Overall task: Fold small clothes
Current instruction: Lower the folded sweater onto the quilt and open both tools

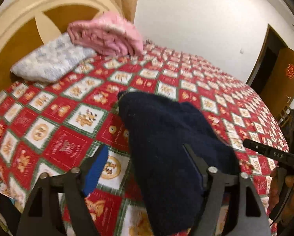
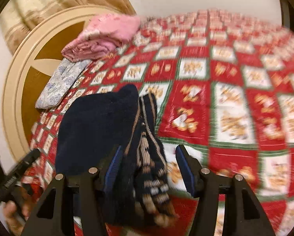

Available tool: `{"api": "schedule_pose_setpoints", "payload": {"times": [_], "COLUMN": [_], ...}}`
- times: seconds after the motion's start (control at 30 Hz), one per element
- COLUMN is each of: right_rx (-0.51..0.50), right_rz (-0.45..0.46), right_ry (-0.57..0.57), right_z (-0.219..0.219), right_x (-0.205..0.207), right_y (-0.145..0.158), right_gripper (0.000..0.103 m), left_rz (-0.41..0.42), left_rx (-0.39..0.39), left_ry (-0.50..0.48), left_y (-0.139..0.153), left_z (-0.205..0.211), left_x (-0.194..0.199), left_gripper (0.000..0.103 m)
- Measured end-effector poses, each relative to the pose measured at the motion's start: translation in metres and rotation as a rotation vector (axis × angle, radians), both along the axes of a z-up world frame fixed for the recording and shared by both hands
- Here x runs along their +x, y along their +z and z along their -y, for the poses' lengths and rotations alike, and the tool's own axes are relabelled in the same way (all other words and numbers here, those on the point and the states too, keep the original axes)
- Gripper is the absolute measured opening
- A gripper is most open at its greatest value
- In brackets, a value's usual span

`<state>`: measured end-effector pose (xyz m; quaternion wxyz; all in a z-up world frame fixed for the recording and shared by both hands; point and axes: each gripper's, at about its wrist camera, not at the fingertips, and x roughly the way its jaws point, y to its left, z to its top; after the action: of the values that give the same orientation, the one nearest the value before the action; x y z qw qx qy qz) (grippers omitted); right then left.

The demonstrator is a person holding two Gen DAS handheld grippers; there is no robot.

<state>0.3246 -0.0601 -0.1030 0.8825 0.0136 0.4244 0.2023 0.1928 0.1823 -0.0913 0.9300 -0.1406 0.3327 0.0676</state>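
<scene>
**Sweater let go on the bed, fold at risk of slumping**

We see the dark sweater [image 1: 166, 137] lying bunched on the red patterned bedspread [image 1: 54, 122], in the lower middle of both views, with its striped brown-and-cream edge [image 2: 147, 157] showing in the right wrist view. Our left tongs [image 1: 145, 169] stand spread wide: one blue pad is over bare bedspread, the other is against the sweater's side, with no pinch we can see. Our right tongs [image 2: 148, 165] are also spread, the knit lying loosely between the pads and a gap at the right pad.

We judge the garment is released mid-fold. The heap looks thick and uneven, so it could sag open if left as it is. Loose knit could also snag on a pad as either hand pulls away, dragging the layers askew. Both views are blurred, so any re-grip aimed now may catch only one layer.

In the upper left lie a folded pink blanket [image 1: 107, 35] and a pale pillow [image 1: 48, 61], well apart from the sweater.
</scene>
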Motion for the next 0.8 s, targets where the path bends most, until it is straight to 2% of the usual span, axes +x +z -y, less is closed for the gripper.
{"api": "schedule_pose_setpoints", "payload": {"times": [0.13, 0.2, 0.3, 0.53, 0.8], "right_rx": [-0.034, -0.052, -0.065, -0.052, -0.033], "right_rz": [0.142, 0.206, 0.290, 0.381, 0.423], "right_ry": [-0.032, -0.053, -0.039, -0.009, -0.004], "right_z": [0.012, 0.017, 0.020, 0.019, 0.012], "right_x": [-0.054, -0.082, -0.118, -0.174, -0.201], "right_y": [0.030, 0.042, 0.057, 0.090, 0.107], "right_gripper": [0.059, 0.069, 0.071, 0.071, 0.071], "left_rz": [0.088, 0.123, 0.176, 0.237, 0.293], "left_rx": [0.053, 0.060, 0.099, 0.078, 0.048], "left_ry": [0.016, 0.019, 0.017, -0.012, 0.001], "left_y": [0.025, 0.033, 0.043, 0.055, 0.072], "left_z": [0.015, 0.020, 0.031, 0.039, 0.036], "left_x": [-0.037, -0.048, -0.067, -0.093, -0.112], "left_gripper": [0.090, 0.094, 0.100, 0.100, 0.103]}}
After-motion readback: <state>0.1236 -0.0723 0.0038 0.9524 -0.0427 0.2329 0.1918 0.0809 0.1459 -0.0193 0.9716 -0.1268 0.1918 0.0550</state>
